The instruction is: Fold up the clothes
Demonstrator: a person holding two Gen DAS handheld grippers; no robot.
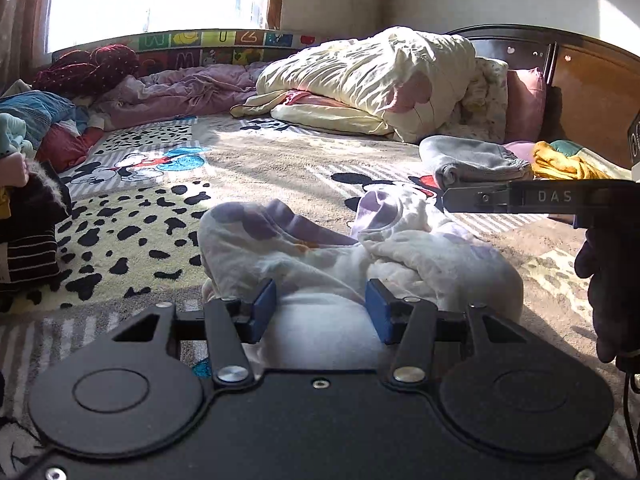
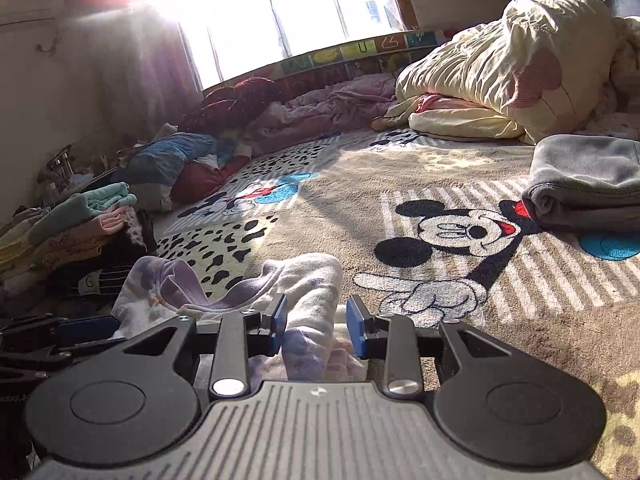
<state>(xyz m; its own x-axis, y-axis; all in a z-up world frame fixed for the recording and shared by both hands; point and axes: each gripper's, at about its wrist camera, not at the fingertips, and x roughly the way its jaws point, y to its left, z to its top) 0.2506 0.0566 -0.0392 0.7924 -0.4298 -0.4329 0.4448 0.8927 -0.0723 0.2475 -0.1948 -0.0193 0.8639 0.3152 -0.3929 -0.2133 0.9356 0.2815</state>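
A crumpled white garment with purple patches (image 1: 352,252) lies on the cartoon-print blanket (image 1: 248,164). My left gripper (image 1: 321,309) is open, its blue pads on either side of the garment's near white edge. In the right wrist view the same garment (image 2: 304,280) lies bunched under my right gripper (image 2: 316,322), which is open with cloth between its pads. The right gripper's side shows in the left wrist view (image 1: 520,200) at the right, above the garment. The left gripper's tip shows at the left edge of the right wrist view (image 2: 60,332).
A folded grey garment (image 1: 472,160) and a yellow one (image 1: 560,164) lie at the right. A pile of clothes (image 2: 80,220) sits at the left. A cream quilt (image 1: 368,76) and purple bedding (image 1: 180,88) lie at the back, by the window and headboard (image 1: 592,92).
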